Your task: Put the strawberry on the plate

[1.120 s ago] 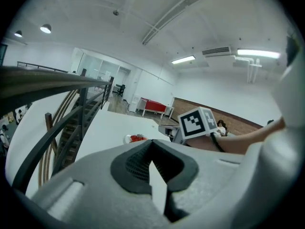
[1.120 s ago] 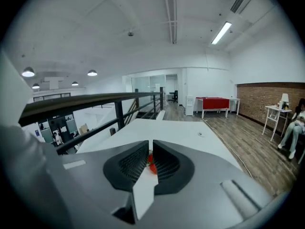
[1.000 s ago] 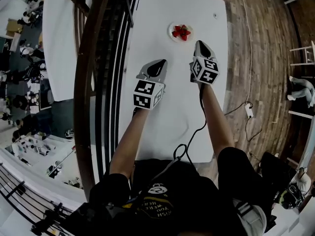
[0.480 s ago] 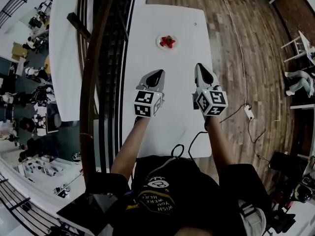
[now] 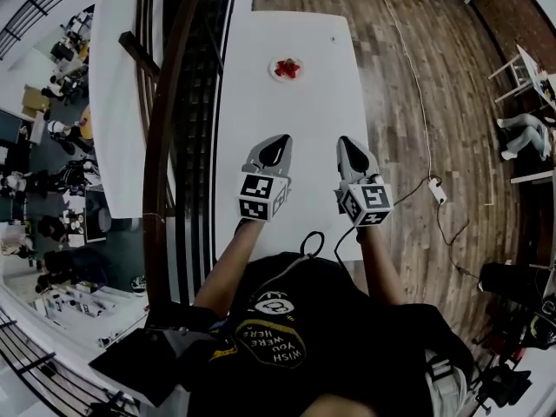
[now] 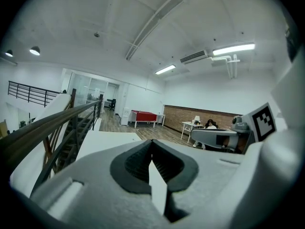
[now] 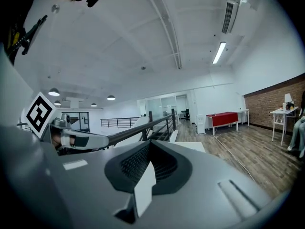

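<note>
In the head view a small white plate (image 5: 276, 61) sits near the far end of the white table (image 5: 304, 102), with the red strawberry (image 5: 287, 68) lying on it. My left gripper (image 5: 275, 142) and right gripper (image 5: 348, 145) hover side by side over the near half of the table, well short of the plate, both pointing away from me. The left gripper view shows its jaws (image 6: 152, 143) meeting at the tip with nothing between them. In the right gripper view the jaws (image 7: 149, 145) are likewise shut and hold nothing. Neither gripper view shows the plate.
A dark stair railing (image 5: 161, 146) runs along the table's left side, with a second white table (image 5: 113, 76) beyond it. Wooden floor lies to the right, with a cable (image 5: 415, 94) and a plug block (image 5: 437, 194). A black cable (image 5: 314, 248) crosses the table's near edge.
Both grippers have drawn back from the plate toward me and risen. The right one, which was just beside the plate, moved farthest. The strawberry stays on the plate.
</note>
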{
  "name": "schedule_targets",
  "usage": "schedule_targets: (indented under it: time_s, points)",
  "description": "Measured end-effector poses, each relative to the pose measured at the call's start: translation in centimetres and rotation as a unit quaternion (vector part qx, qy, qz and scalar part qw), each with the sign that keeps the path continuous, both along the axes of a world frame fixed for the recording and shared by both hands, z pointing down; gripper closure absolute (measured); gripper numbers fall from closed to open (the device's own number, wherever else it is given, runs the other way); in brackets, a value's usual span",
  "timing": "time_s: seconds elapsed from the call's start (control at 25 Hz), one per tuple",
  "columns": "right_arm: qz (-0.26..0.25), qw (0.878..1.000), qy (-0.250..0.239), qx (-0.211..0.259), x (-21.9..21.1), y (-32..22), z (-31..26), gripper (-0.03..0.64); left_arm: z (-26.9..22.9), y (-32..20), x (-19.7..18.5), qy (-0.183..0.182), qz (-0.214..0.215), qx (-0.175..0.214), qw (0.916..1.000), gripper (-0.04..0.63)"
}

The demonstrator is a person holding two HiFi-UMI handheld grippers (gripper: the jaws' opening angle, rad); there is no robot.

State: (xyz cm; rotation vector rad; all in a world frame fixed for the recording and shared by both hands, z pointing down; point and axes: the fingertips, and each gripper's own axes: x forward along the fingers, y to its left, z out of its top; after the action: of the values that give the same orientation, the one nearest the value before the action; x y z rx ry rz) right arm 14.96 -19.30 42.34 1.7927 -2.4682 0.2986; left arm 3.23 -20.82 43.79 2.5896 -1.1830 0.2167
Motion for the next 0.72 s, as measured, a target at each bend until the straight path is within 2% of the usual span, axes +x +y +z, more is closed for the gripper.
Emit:
schedule_targets:
  time_s: [0.16,0.4,0.72]
  points:
    - [-0.006,1.0,-0.011,-0.005,-0.6,1.2,0.7,0.615,0.7,1.1,-0.2,-0.003,0.0,-0.017,0.9998,0.595]
    - [-0.007,1.0,-0.021,-0.015,-0.8,2.9,1.1,0.615,0.4,2.8,0.1,-0.008,0.009,-0.011,0.9999,0.595]
    - [-0.017,0.999,-0.023,-0.016,-0.9,2.7,0.6,0.615,-0.1,2.5,0.3,-0.003,0.008,-0.005,1.0,0.595]
